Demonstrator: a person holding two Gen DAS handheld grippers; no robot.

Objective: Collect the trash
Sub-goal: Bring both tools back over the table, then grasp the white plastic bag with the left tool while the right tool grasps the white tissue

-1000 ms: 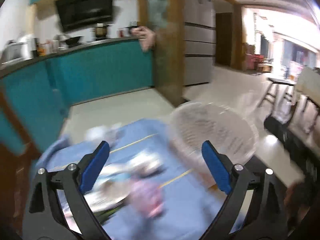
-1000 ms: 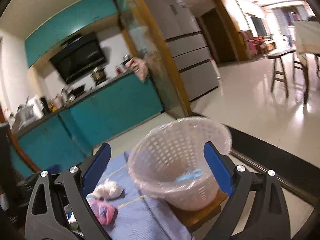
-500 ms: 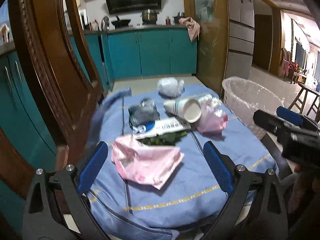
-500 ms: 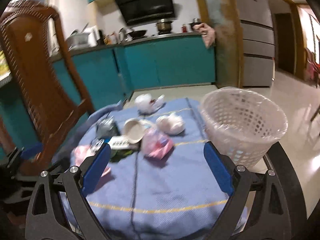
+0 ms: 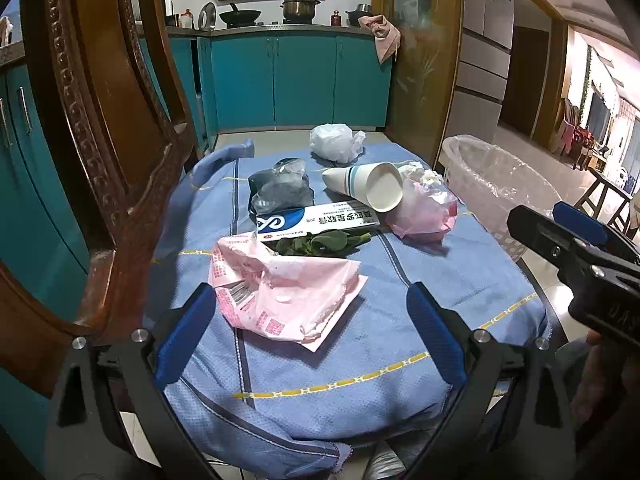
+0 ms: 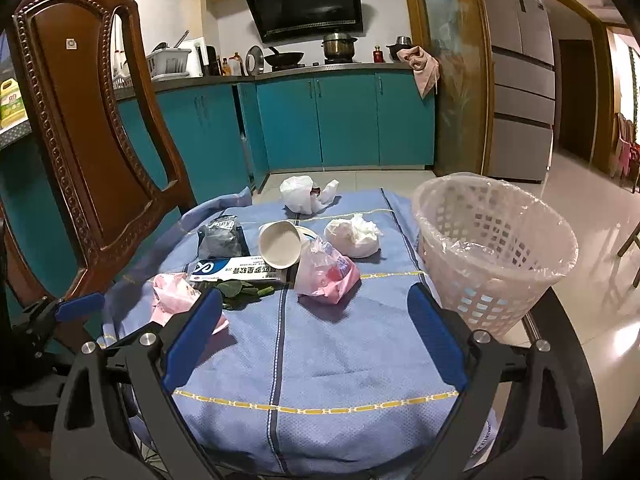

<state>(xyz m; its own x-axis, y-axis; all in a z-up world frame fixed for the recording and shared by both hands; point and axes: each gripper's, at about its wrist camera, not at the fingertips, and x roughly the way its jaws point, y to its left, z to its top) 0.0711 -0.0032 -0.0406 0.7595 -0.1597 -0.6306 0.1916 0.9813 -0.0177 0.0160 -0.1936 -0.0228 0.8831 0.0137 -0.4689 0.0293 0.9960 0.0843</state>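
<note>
Trash lies on a blue cloth: a flat pink bag (image 5: 280, 292) nearest me, green leaves (image 5: 320, 242), a white-blue box (image 5: 316, 222), a paper cup (image 5: 372, 188) on its side, a dark wrapper (image 5: 280, 188), a pink knotted bag (image 6: 326, 274), a tissue wad (image 6: 354, 234) and a white bag (image 6: 306, 194). A lined white basket (image 6: 496, 248) stands at the right. My left gripper (image 5: 312, 336) is open just before the flat pink bag. My right gripper (image 6: 316, 344) is open and empty over the cloth's near part.
A carved wooden chair (image 6: 92, 120) stands at the left of the table. Teal kitchen cabinets (image 6: 340, 120) and a fridge (image 6: 520, 72) are behind. The dark table edge (image 6: 568, 360) shows at the right, with tiled floor beyond.
Both views have swung from the basket and kitchen to face the table of trash. Both grippers have come closer to the cloth and stayed open.
</note>
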